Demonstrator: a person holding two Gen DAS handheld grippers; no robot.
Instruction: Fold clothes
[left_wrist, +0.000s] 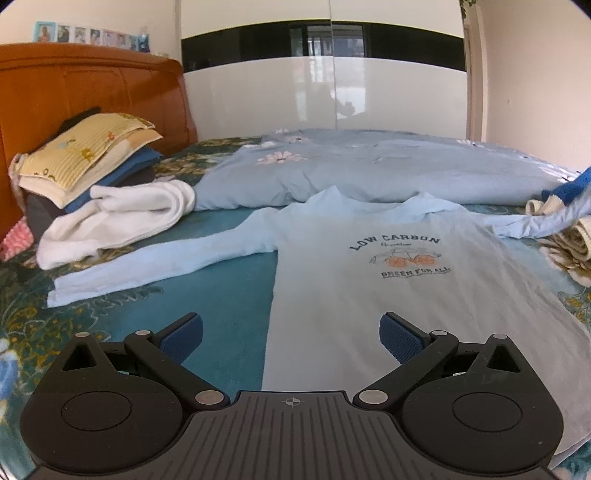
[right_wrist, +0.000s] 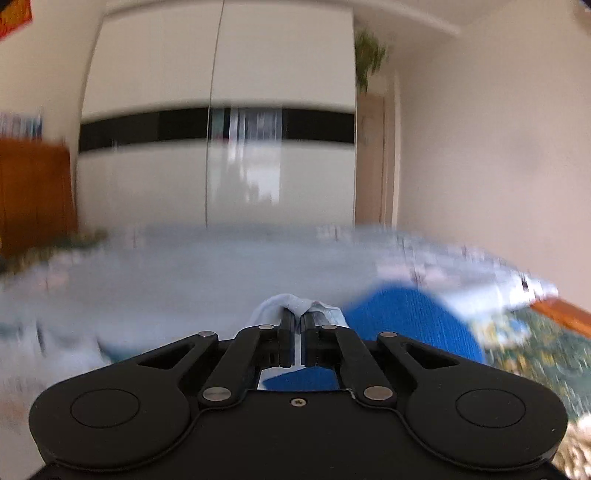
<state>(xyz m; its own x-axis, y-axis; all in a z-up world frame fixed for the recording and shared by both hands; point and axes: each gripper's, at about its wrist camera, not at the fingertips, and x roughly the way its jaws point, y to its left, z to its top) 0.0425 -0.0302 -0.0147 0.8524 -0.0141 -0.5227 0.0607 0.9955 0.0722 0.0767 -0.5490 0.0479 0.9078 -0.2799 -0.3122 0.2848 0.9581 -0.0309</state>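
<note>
Your light blue long-sleeved shirt (left_wrist: 369, 266) lies face up on the bed (left_wrist: 221, 295), print showing, collar toward 12 o'clock in the left wrist view. Its body is spread flat. One sleeve (left_wrist: 159, 258) runs out flat toward 9 o'clock; the other sleeve (left_wrist: 535, 225) rises off the bed toward 3 o'clock. No fold shows in the body, so by my judgement the sleeves and body remain to be folded.

Your left hand-held gripper (left_wrist: 291, 332) hovers over the hem's near edge, its jaws spread wide, gripping nothing. Your right hand-held gripper (right_wrist: 297, 325) is clamped tight on a bunch of pale blue cloth, likely the raised sleeve's end; heavy blur prevents certainty.

Outward: a white garment (left_wrist: 110, 218) lies loose at 10 o'clock, beside a stack of folded items (left_wrist: 81, 162) against the headboard (left_wrist: 74, 85). A blue duvet (left_wrist: 369, 166) lies beyond the collar. A blue knit item (right_wrist: 406, 317) sits just right of your right hand-held gripper.
</note>
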